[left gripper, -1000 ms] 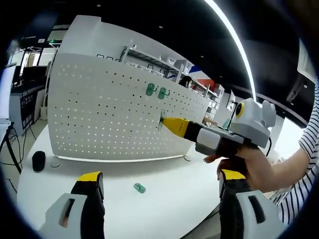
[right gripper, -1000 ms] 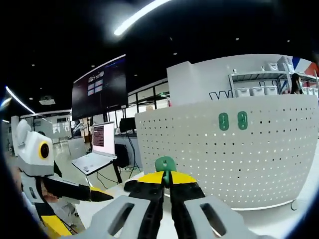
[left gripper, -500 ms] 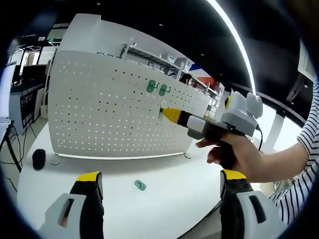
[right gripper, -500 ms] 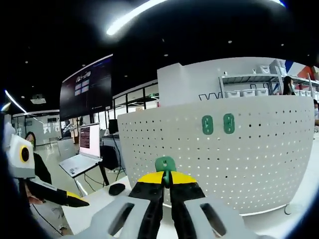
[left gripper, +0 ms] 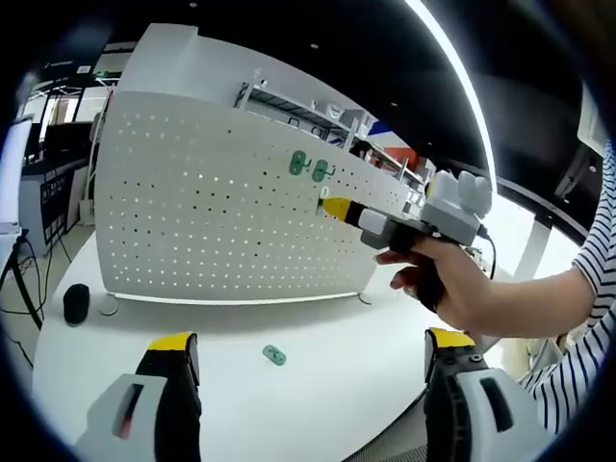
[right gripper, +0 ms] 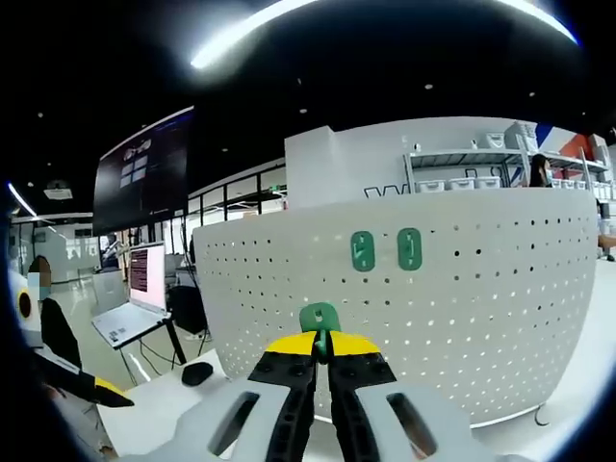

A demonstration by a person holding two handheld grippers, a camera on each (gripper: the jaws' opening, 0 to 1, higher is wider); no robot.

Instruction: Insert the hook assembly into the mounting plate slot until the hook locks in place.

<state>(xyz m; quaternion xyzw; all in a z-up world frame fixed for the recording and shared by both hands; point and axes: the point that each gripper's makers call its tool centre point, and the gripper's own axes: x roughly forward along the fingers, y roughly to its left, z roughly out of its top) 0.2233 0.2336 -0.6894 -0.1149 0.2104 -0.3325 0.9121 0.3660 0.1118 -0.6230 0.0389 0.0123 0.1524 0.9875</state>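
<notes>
Left gripper view: own jaws spread wide at the bottom, yellow tips apart, left gripper (left gripper: pixel 306 351) holding nothing. Between and beyond them, a loose green hook (left gripper: pixel 274 355) lying flat on the white table (left gripper: pixel 318 375), well short of the pegboard (left gripper: pixel 192 212). Upright on the table, that white perforated board, with two green hooks (left gripper: pixel 310 166) mounted side by side high on its face. Coming in from the right, the right gripper (left gripper: pixel 332 206) in a hand (left gripper: pixel 448 284) (striped sleeve behind), yellow tip right at the board, just below the mounted pair; touching or not, cannot tell. Small black puck (left gripper: pixel 75 303) on the table at the far left, near the board's lower corner.

Right gripper view: jaws pressed together on a green hook piece (right gripper: pixel 319 317), which sticks up above the yellow tips of the right gripper (right gripper: pixel 322 346). Straight ahead, the pegboard (right gripper: pixel 500 318), the mounted hooks (right gripper: pixel 386 250) above the held piece. Laptop (right gripper: pixel 135 303) on a stand and a dark wall screen (right gripper: pixel 144 173) off to the left. Yellow tip of the left gripper (right gripper: pixel 108 390) low at the left edge.
</notes>
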